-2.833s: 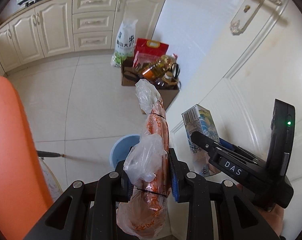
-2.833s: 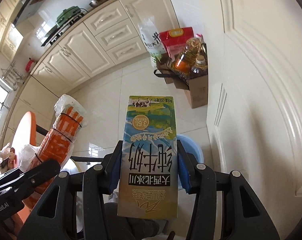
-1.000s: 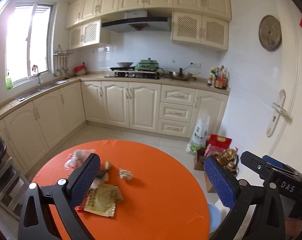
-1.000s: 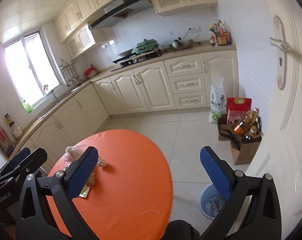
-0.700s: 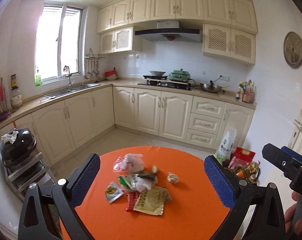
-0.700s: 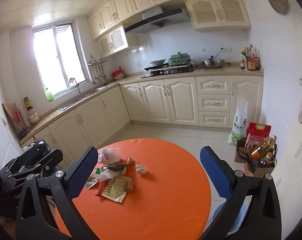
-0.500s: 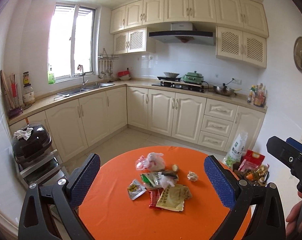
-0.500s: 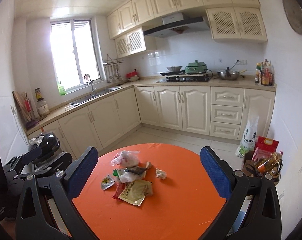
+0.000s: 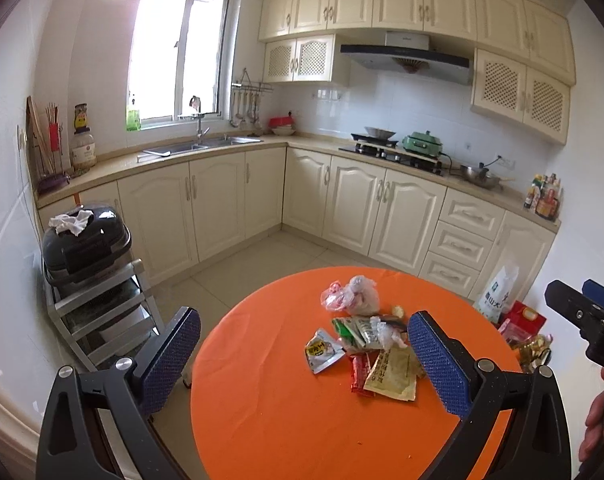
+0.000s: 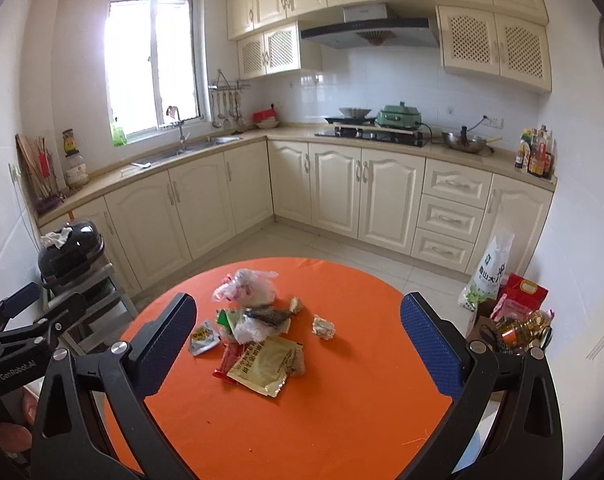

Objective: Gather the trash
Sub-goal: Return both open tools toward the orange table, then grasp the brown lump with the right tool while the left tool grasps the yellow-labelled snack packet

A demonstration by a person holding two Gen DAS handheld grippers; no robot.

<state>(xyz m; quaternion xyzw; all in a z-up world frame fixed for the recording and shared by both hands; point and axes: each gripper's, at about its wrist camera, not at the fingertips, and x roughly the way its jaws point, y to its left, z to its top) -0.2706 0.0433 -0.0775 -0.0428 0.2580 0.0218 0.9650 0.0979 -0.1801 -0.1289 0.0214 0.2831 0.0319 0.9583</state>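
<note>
- Left tool (image 9: 303, 354) hangs above the orange worktop (image 9: 270, 420), its blue-padded fingers (image 9: 170, 356) spread wide with nothing between them
- Right tool (image 10: 298, 338) is likewise spread wide and empty over the same worktop
- The trash sits ahead of both tools, between their fingers in each view: a tan sachet (image 10: 264, 366) lying on a red wrapper (image 10: 228, 358), with a small yellow-and-silver packet (image 10: 202, 336) just to the left
- Beyond those, a crumpled clear plastic bag (image 10: 246, 286) (farthest from the tools) and a pile of green and dark wrappers (image 10: 258, 320)
- A crumpled foil scrap (image 10: 323, 326) lies apart, to the right of the pile
</note>
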